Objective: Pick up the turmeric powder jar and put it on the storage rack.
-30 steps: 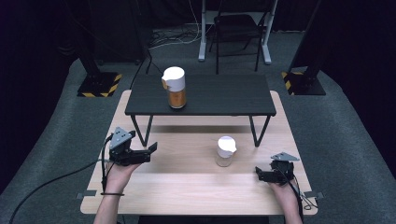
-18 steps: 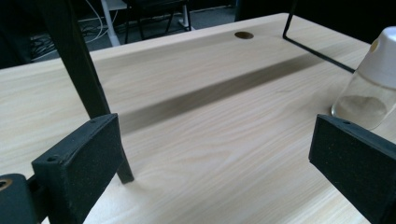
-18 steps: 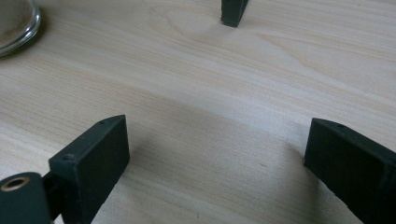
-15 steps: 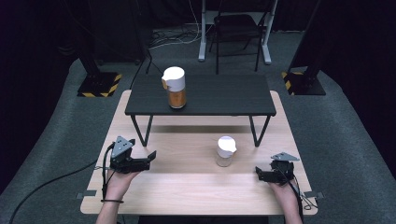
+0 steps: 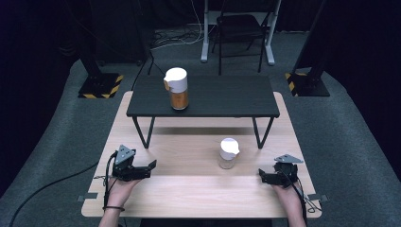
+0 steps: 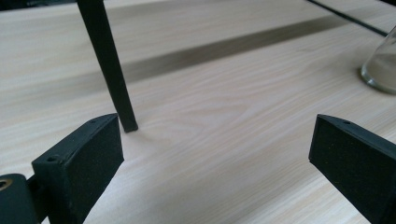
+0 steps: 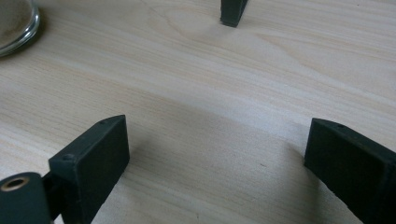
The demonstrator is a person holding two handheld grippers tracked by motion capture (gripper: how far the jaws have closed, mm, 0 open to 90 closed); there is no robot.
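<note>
A: Two grippers, both low on the wooden table, nothing in either. Left gripper jaws wide apart, right gripper same. Each aimed inward, toward the middle.

B: And the target, presumably?

A: Small glass jar, white cap, standing upright btwn the two, nearer the right one but well apart from both. My guess is it sits central so either hand can get at it.

B: Seen from the grippers?

A: Left gripper view catches the jar's clear rounded base at far right; right gripper view has it top left. Glass looks smooth, prob. slippery. Jaws are flat matt black blocks, so a square squeeze on the round wall seems wise.

B: Anything else up there?

A: Black shelf on thin metal legs, standing on the pale, grained tabletop. On it a bigger jar, amber contents, white lid. Likely parked out of the way, or a drop-off spot; can't say which.
</note>
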